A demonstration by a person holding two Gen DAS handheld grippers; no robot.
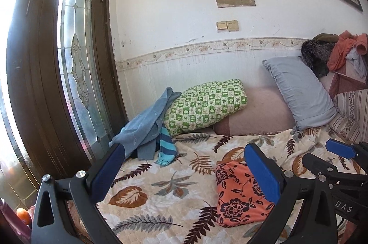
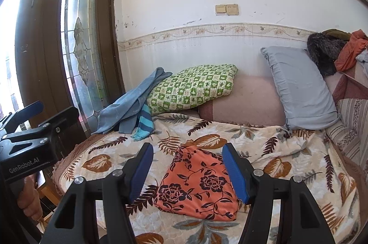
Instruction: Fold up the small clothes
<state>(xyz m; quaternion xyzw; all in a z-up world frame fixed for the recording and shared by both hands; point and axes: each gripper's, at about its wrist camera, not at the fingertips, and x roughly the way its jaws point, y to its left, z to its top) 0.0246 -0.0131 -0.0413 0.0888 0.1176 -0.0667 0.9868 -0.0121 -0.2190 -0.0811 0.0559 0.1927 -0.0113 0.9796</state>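
Observation:
An orange garment with dark flowers (image 2: 197, 184) lies folded flat on the leaf-print blanket (image 2: 287, 152); it also shows in the left wrist view (image 1: 237, 195). My right gripper (image 2: 187, 171) is open and empty, held above the garment with a finger on each side. My left gripper (image 1: 184, 170) is open and empty to the left of the garment. Blue cloths (image 2: 131, 103) and a striped blue piece (image 2: 143, 126) lie heaped at the blanket's far left corner, also seen in the left wrist view (image 1: 147, 129).
A green checked pillow (image 2: 193, 87), a pink bolster (image 2: 246, 103) and a grey pillow (image 2: 299, 87) line the wall. A heap of clothes (image 2: 333, 48) sits at the far right. A dark wooden glass door (image 2: 57, 48) stands at left.

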